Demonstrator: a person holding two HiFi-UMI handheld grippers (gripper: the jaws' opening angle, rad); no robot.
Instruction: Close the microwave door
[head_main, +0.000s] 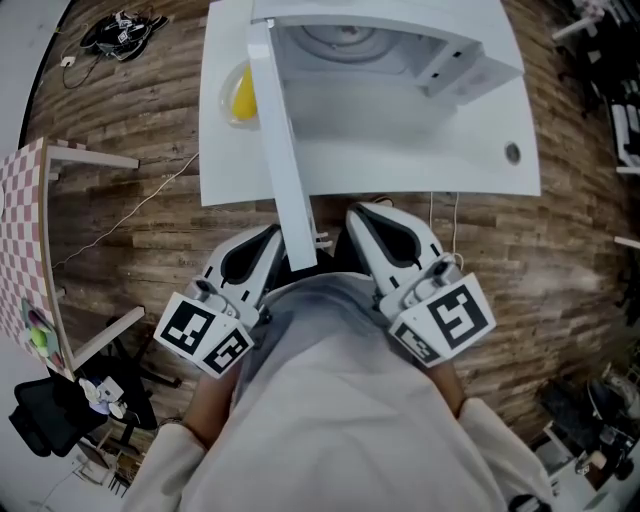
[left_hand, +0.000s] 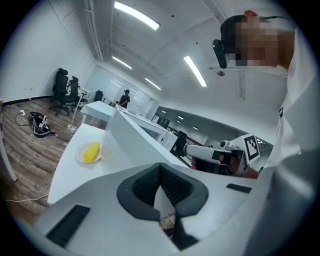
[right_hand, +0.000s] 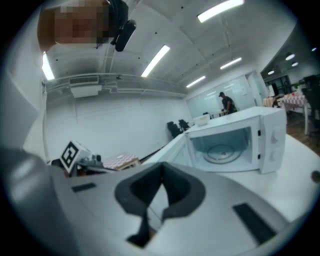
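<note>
Head view showed the person's pale sleeves lowest in the picture, with the left hand-held gripper (head_main: 266, 240) and the right hand-held gripper (head_main: 366, 216) raised just ahead of the body, each carrying its marker cube at the rear. Left gripper view showed that hand-held gripper (left_hand: 160, 172) clenched, its dark pads meeting at the tip and nothing between them. Right gripper view showed the same of the other hand-held gripper (right_hand: 161, 180), its jaws together and empty. The free end of the microwave door (head_main: 285, 160) lay between the two grippers in the head view, just beside the left one, though whether the two touched could not be told. The door stood wide open, swung out from the left side of the microwave (head_main: 400, 90) toward the person. The microwave sat on a white counter (head_main: 225, 170), and its open cavity showed a round glass turntable (right_hand: 222, 152) in the right gripper view. Left of the door on the counter rested a small plate (head_main: 232, 118) holding a yellow item (head_main: 243, 95), also seen in the left gripper view (left_hand: 90, 151). Beyond the counter's left edge lay the wooden floor (head_main: 130, 110), with a checked table (head_main: 25, 230) at the far left and a tangle of cables (head_main: 120, 35) further off. Office chairs (left_hand: 62, 90) and a distant person (left_hand: 124, 97) stood at the back of the room.
</note>
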